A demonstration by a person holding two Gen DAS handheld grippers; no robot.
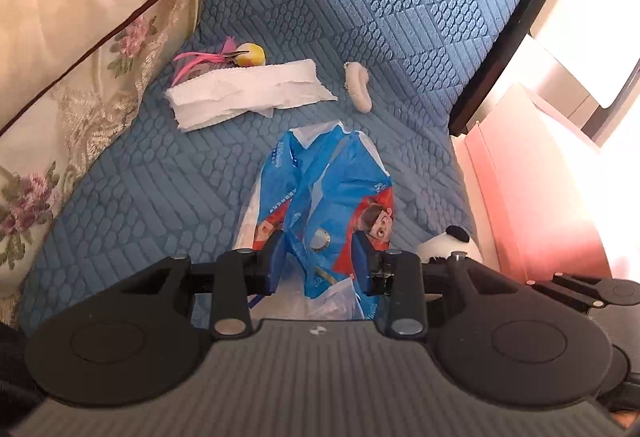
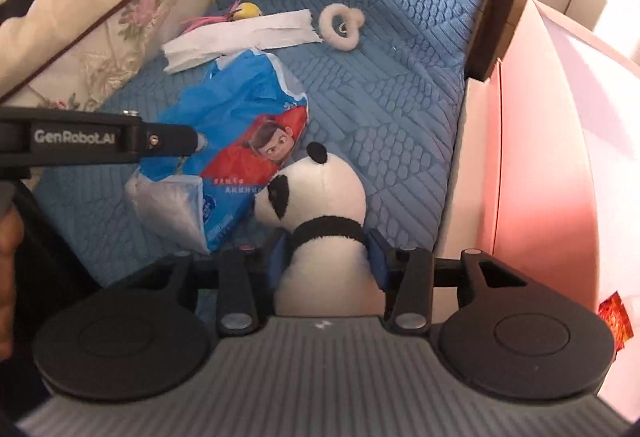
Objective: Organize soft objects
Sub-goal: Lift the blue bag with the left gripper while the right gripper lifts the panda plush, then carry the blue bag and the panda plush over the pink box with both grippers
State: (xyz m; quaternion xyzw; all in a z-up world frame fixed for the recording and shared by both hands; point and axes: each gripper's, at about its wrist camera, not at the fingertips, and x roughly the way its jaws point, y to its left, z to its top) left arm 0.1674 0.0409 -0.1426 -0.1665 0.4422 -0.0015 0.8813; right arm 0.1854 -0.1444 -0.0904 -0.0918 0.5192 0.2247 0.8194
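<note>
Left wrist view: the left tool [image 1: 320, 257] pinches the blue tissue pack [image 1: 320, 193], which lies on the blue quilted cushion [image 1: 400, 17].

Right wrist view: the right tool [image 2: 328, 257] pinches the plush panda [image 2: 320, 205] at its black band, touching the pack's right side.

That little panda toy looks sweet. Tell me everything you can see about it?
The panda toy is a small plush with a white fuzzy head and body, one round black ear on top, a black eye patch and a black band across its shoulders. It stands roughly upright on the blue quilted cushion, its face turned toward the blue plastic bag that it touches. The right tool has its blue pads pressed against the black band from both sides.
</note>
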